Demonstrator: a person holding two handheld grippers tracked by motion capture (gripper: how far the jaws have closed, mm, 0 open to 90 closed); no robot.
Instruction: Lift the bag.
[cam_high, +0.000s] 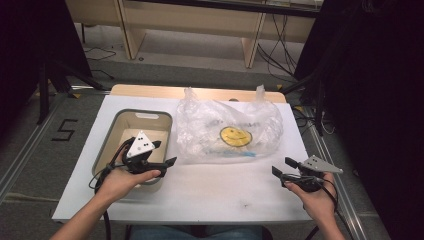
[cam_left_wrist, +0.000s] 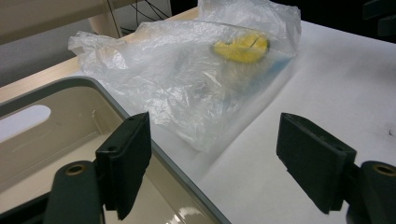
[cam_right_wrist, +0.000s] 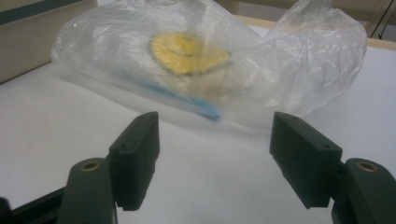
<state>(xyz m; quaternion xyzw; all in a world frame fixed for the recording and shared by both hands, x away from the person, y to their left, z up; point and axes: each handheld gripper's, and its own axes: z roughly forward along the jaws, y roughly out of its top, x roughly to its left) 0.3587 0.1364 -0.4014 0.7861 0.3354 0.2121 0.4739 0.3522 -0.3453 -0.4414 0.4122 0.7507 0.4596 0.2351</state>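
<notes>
A crinkly clear bag (cam_high: 227, 132) lies in the middle of the white tabletop (cam_high: 210, 192). The left gripper (cam_high: 161, 154) over the bin (cam_high: 120, 125) and the right gripper (cam_high: 281, 167) both have wide-open, empty jaws.

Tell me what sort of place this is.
Probably a lab or workshop set up for recording, not a home. A white table stands on a grey floor with a taped number marking, loose cables trail under a plain wooden bench, and dark curtains close off the sides.
</notes>
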